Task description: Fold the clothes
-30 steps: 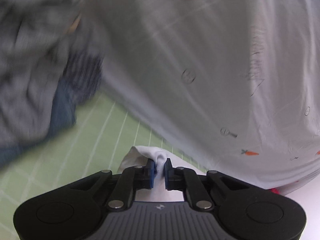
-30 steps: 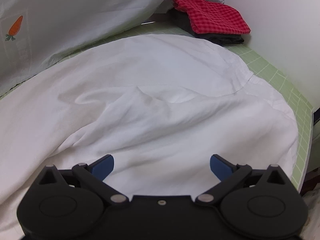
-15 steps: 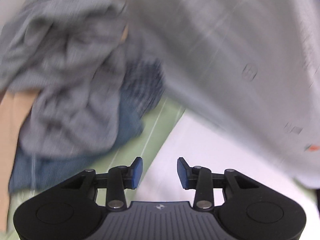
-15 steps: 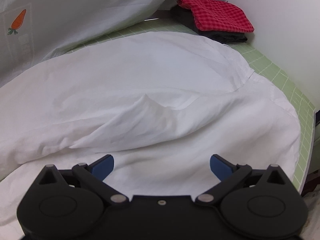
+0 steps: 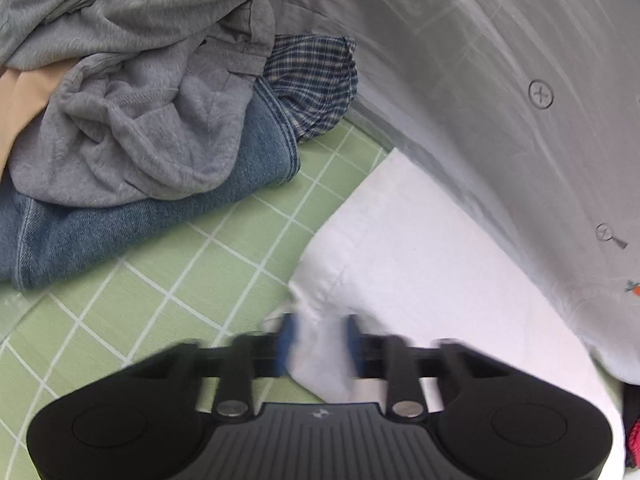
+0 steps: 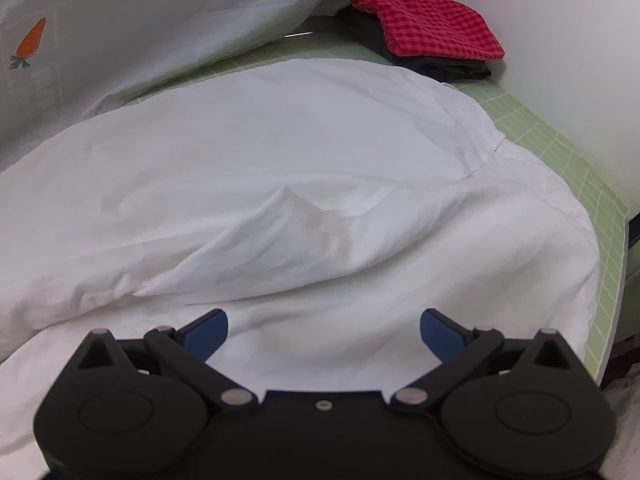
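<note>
White cotton garment (image 6: 304,184) lies spread over the green gridded mat (image 5: 168,280), a raised crease at its middle and its hemmed corner at the left gripper (image 5: 318,340). Half a second ago that gripper stood open over bare mat beside the cloth; now its blue pads flank the corner with cloth between them, though motion blur prevents telling whether they grip it. The right gripper (image 6: 324,326) is unchanged, fingers spread wide and empty, low over the garment's near portion. Open mat shows between the garment's edge and the pile of grey jersey, blue denim and navy plaid clothes (image 5: 132,120); on the right side only a narrow strip of mat separates the garment from the table edge. A pale grey carrot-print sheet (image 6: 120,32) overhangs the far side, hiding the garment's rear edge. The folded red checked cloth (image 6: 428,24) rests on a dark item, well apart.
</note>
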`<act>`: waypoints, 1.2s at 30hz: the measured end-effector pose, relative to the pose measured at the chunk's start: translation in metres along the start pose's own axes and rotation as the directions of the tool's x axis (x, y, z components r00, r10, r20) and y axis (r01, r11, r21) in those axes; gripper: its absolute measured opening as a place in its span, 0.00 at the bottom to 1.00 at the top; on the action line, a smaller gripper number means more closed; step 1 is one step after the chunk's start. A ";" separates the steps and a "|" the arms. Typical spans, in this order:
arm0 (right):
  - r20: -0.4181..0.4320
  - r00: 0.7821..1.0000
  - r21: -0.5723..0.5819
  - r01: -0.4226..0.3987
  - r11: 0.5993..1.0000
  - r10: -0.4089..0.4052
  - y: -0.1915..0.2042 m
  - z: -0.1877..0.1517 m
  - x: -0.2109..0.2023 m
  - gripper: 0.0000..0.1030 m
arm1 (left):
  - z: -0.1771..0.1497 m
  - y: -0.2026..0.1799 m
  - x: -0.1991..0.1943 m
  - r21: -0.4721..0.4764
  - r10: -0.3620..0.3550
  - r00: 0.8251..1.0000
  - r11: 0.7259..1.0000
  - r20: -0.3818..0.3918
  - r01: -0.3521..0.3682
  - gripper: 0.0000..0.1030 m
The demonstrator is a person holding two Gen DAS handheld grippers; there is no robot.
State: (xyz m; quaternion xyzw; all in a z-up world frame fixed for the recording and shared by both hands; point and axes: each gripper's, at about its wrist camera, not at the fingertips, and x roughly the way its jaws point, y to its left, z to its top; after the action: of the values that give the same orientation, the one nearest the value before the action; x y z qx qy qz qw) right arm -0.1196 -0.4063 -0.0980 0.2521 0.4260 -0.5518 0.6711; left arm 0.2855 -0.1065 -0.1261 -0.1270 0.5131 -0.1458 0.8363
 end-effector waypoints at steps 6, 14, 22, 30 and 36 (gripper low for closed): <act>0.010 1.000 -0.012 -0.006 1.000 0.006 0.001 0.001 0.000 1.00 | 0.007 -0.014 -0.006 0.032 -0.066 0.996 0.997 0.052 0.064 0.02; 0.017 1.000 0.029 -0.007 1.000 0.006 -0.010 0.002 -0.002 1.00 | 0.042 -0.090 -0.124 0.203 -0.377 0.870 0.923 0.318 0.326 0.01; -0.009 1.000 0.067 -0.023 0.997 0.024 -0.016 -0.003 0.003 1.00 | 0.007 -0.005 -0.114 0.106 -0.049 0.962 0.994 0.268 0.021 0.01; -0.005 0.998 0.041 -0.067 0.997 0.067 -0.008 -0.005 0.002 1.00 | -0.020 0.085 -0.094 -0.095 0.086 0.983 0.993 0.162 -0.071 0.09; 0.002 0.994 0.041 -0.112 0.993 0.112 -0.006 -0.007 -0.002 1.00 | -0.031 0.075 -0.086 -0.110 0.033 0.996 0.994 0.081 -0.024 0.28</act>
State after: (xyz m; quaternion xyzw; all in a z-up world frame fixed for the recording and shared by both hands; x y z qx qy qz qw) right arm -0.1277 -0.4006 -0.0989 0.2895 0.3999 -0.5219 0.6956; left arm 0.2292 -0.0066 -0.0959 -0.1711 0.4871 -0.1003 0.8505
